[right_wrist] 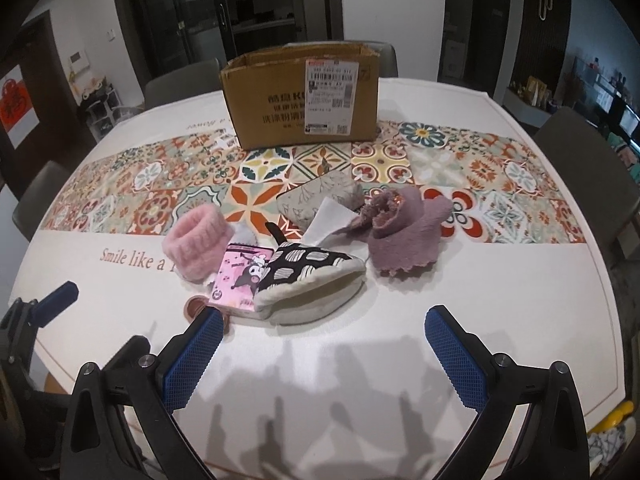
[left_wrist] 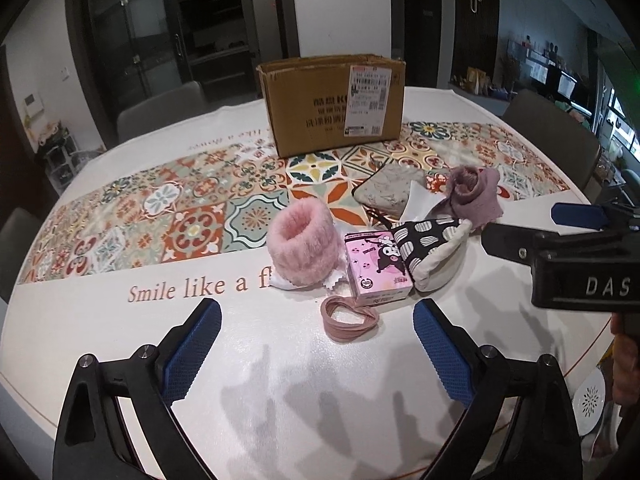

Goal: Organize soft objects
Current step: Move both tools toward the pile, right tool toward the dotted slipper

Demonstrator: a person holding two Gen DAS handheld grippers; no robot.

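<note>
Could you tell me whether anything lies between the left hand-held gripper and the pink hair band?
Nothing visible does. The left hand-held gripper is open over bare tablecloth, and the pink hair band lies just ahead of it, nearer than the pink tissue pack.

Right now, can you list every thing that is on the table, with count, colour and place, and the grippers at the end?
cardboard box: 1, brown, far side on the tiled runner
fluffy band: 1, pink, left of the pile
tissue pack: 1, pink with a cartoon, centre of the pile
hair tie: 1, dusty pink, in front of the tissue pack
slipper: 1, black-and-white pattern, right of the tissue pack
pouch: 1, grey, behind the slipper
purple cloth: 1, mauve, right rear of the pile
tablecloth: 1, white with tiled band
left gripper: open, near edge
right gripper: open, near edge
</note>
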